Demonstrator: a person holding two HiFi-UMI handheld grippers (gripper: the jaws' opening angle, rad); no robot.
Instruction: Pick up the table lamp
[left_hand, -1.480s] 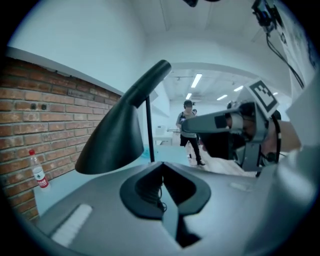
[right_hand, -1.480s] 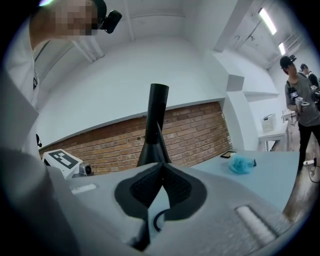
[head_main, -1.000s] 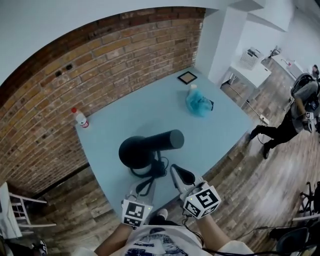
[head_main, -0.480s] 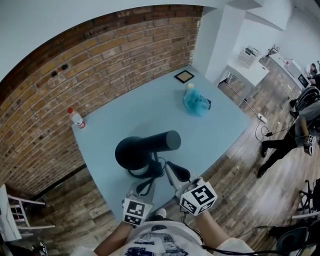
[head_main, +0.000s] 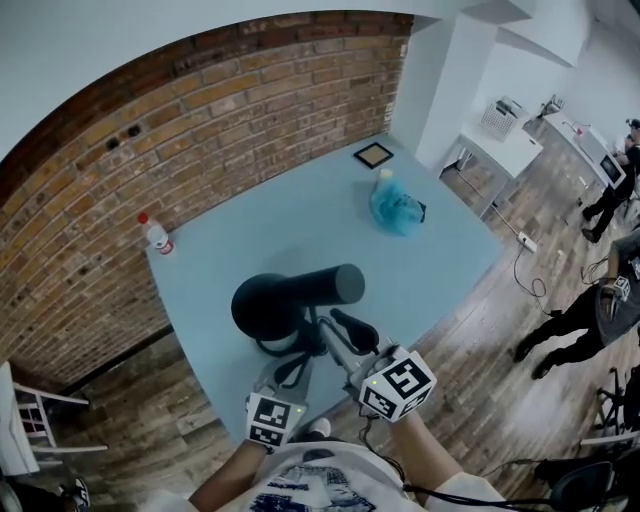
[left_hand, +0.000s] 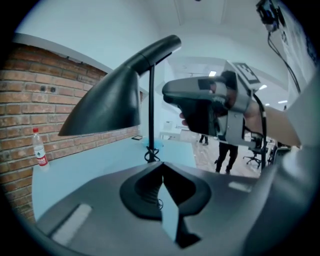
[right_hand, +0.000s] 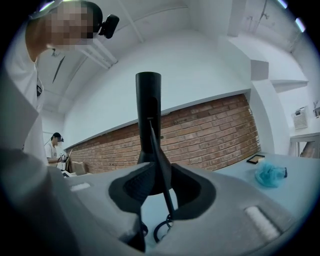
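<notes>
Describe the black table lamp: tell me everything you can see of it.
The black table lamp looks like matte metal: a cone-shaped shade running into a tilted cylindrical neck, carried on a thin upright stem. Dark cable loops at its foot. It stands upright near the person's edge of the light blue table. The right gripper, whose jaws have just been opening, has the stem between them; contact is unclear.

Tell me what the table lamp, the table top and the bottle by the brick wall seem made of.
The table lamp: matte black, no glints; painted metal or plastic, cannot tell which. The table top: smooth, even pale blue; probably laminate or painted board. The bottle: clear with red cap and label; likely plastic.
</notes>
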